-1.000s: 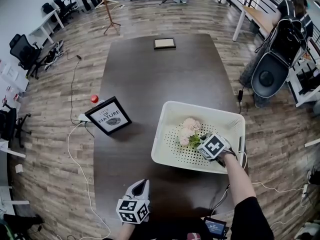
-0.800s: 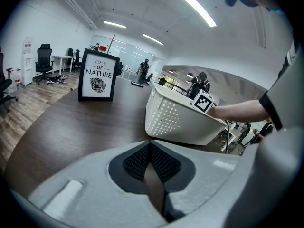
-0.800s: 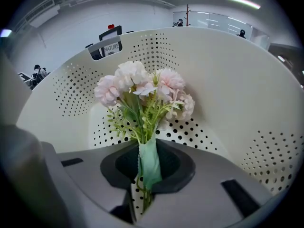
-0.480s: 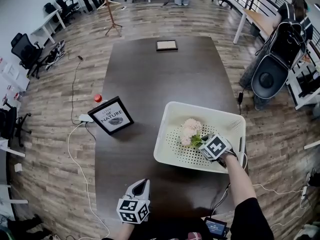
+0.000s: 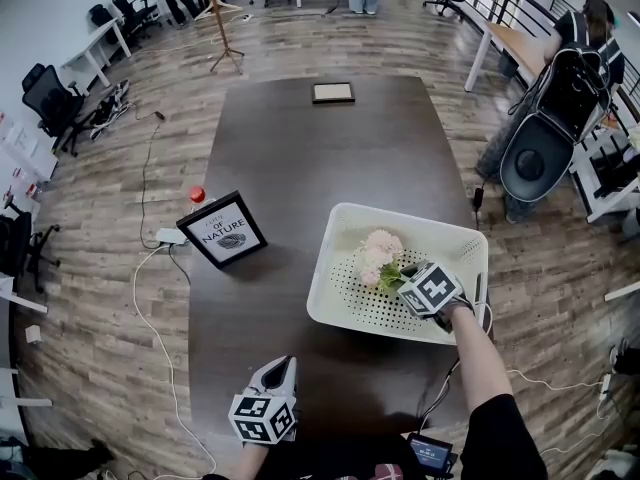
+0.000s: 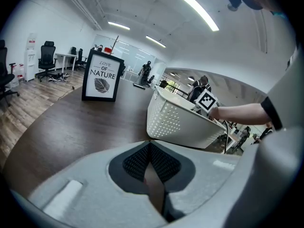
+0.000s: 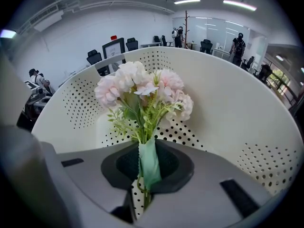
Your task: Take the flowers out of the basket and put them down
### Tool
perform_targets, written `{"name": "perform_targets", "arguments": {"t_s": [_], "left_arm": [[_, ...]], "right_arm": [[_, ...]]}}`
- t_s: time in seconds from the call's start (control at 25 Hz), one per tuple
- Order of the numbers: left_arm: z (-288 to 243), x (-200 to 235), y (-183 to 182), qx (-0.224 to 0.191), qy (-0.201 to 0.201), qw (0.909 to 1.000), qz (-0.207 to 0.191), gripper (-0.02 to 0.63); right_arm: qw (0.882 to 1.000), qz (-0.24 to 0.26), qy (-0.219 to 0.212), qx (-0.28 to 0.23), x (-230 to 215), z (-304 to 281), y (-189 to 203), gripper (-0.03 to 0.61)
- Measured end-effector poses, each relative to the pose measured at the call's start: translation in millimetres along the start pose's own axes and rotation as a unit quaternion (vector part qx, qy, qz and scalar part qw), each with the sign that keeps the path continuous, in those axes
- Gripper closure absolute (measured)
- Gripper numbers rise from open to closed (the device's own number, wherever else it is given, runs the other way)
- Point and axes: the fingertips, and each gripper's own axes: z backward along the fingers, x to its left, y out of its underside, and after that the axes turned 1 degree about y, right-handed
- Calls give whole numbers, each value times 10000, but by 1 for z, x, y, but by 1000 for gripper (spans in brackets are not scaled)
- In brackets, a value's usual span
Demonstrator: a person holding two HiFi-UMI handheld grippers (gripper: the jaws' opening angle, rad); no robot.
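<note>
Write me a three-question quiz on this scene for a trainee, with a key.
1. True or false: the right gripper is shut on the flowers.
2. Where are the flowers? A. inside the basket; B. outside it, put down; C. outside it, held up in the air.
3. Fill in: the left gripper holds ____.

Key
1. True. Its jaws have just been closing, with the wrapped stems between them.
2. A.
3. Nothing. Its jaws are together and empty.
</note>
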Motion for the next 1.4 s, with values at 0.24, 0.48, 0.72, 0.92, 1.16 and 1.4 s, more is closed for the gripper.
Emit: {"name": "perform_targets", "arguments": {"t_s": [0.24, 0.48, 0.72, 0.92, 1.16, 1.4], "left_arm": [[3, 0, 2, -22, 23, 10000, -34, 604], [3, -2, 1, -53, 35, 10000, -27, 604], [6, -6, 2, -82, 58, 9999, -104, 604], [9, -9, -2, -114, 75, 9996, -257, 604], [14, -20, -1, -146, 151, 9987, -464, 604], [23, -23, -3, -285, 167, 9982, -503, 604]], "right_arm": [[9999, 63, 81, -61, 4, 9, -4, 534], [9998, 42, 128, -161, 4, 19, -9, 534], [9995, 104, 16, -302, 9, 37, -20, 534], [9990, 178, 200, -366, 9, 48, -31, 534], [9984, 224, 340, -403, 15, 60, -33, 534], [9964, 314, 584, -529, 18, 77, -35, 534]]}}
